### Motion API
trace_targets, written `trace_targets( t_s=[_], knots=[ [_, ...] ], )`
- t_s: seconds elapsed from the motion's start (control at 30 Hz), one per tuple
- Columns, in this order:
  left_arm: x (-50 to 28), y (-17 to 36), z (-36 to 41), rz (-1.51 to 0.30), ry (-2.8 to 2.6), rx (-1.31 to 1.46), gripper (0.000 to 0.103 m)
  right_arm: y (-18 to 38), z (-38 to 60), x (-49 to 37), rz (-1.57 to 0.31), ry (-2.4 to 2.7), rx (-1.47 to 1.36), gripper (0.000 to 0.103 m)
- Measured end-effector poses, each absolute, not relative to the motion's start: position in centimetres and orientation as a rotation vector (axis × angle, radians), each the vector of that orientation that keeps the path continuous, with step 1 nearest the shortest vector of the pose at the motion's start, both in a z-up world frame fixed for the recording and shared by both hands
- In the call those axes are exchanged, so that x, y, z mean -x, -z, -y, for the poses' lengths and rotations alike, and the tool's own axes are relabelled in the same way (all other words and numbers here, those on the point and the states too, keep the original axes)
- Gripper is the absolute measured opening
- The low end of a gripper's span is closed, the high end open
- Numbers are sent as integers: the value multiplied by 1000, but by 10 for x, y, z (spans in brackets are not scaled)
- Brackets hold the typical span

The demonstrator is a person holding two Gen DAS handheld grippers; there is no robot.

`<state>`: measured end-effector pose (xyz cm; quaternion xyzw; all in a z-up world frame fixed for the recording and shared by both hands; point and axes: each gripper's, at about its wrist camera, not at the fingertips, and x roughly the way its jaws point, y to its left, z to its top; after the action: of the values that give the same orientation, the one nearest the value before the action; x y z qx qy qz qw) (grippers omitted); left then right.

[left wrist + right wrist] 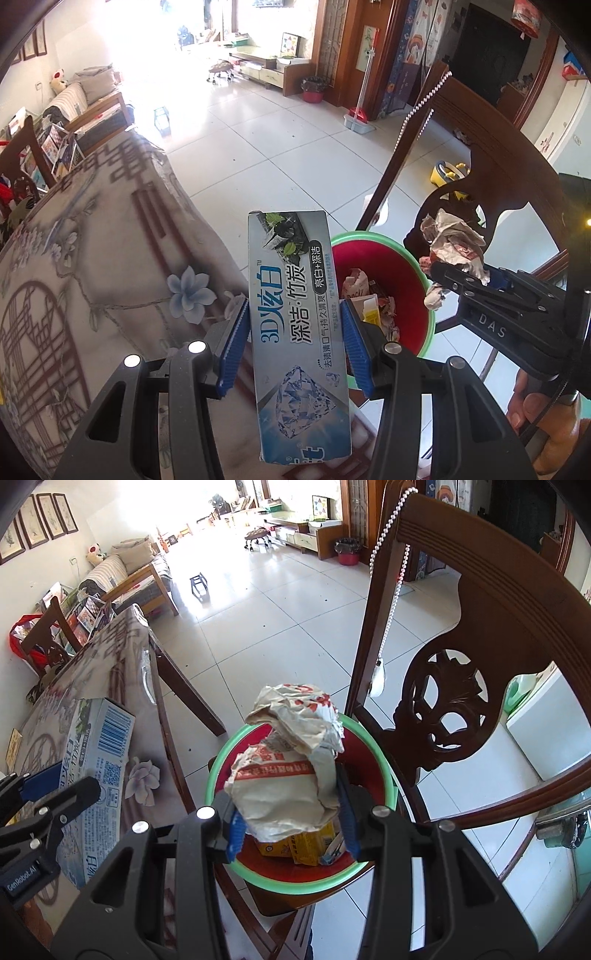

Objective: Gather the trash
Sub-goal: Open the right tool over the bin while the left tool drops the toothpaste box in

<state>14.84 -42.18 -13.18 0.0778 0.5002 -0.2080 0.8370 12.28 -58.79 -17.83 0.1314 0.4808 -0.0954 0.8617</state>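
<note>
Toothpaste box [295, 325], one: nearest my left camera, clamped across its narrow width between the blue pads of my left gripper [295, 328], standing upright above the edge of the table [92, 258] and just left of the bin. I judge it a light, hollow, stiff carton with a glossy, somewhat slippery skin; the grip at mid-length on the two long edges looks right, though harder pressure would dent it.

Table, one: left side, under a flowered cloth.

Chair [461, 664], one: dark carved wood, right and far of the bin, with a bead cord hanging on its back.

Bin [229, 746], one: red inside, green rim, on the floor between table and chair, already holding several wrappers and a yellow packet.

Crumpled paper wrapper [291, 768], one: held directly over the bin mouth by my right gripper [291, 812], jaws narrowed onto its lower folds. I judge it very light, soft, springy and non-fragile; any bunched fold serves as a hold, and it may cling on release.

Grippers, two: each holding one item, neither empty.
</note>
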Motion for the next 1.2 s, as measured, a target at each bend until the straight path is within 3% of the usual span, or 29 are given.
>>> trace_targets(
  t_s=[0.3,0.63,0.73,0.8,0.83,1.2],
  knots=[
    [-158,141,429,-1066,457,-178,46,195,598,-134,-1038,207,-288,41],
    [-205,52,460,-833,583,-276,46,197,596,-138,-1033,191,-302,41],
    [-215,47,473,-831,615,-272,46,192,601,-135,-1008,215,-302,52],
    [-214,55,484,-839,631,-306,46,189,603,-132,-991,231,-298,72],
    [-213,62,490,-854,645,-317,47,185,605,-129,-977,248,-296,76],
    [-190,155,517,-1061,726,-344,48,169,633,-103,-921,348,-367,80]
  ],
)
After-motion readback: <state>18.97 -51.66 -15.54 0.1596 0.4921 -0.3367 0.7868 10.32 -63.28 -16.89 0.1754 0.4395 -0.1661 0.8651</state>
